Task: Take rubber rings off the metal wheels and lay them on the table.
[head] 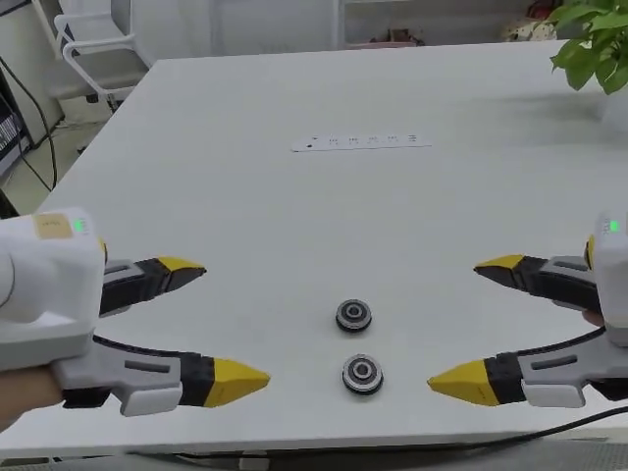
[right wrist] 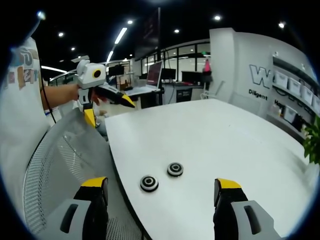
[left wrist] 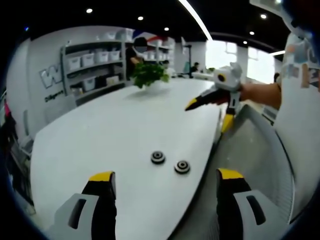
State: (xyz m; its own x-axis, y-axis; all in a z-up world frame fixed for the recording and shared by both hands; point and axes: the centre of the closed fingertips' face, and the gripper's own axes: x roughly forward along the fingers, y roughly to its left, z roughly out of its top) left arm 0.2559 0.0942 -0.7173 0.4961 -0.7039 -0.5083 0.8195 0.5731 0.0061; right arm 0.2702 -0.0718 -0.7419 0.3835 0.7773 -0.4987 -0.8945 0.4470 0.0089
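Observation:
Two small metal wheels with black rubber rings lie flat near the table's front edge: the far wheel (head: 353,315) (left wrist: 158,157) (right wrist: 175,169) and the near wheel (head: 362,375) (left wrist: 182,167) (right wrist: 149,183). My left gripper (head: 228,324) (left wrist: 162,182) is at the left of them, open, nothing between its yellow tips. My right gripper (head: 456,324) (right wrist: 157,190) is at the right, also open and empty. Both grippers are apart from the wheels. Across the table, each gripper view shows the other gripper: the right gripper (left wrist: 207,107) and the left gripper (right wrist: 110,102).
The white table (head: 324,206) has a flush socket strip (head: 361,143) in its middle. A green plant (head: 594,44) stands at the far right corner. A white chair (head: 88,49) stands beyond the far left corner. A dark cable (head: 549,427) runs along the front edge.

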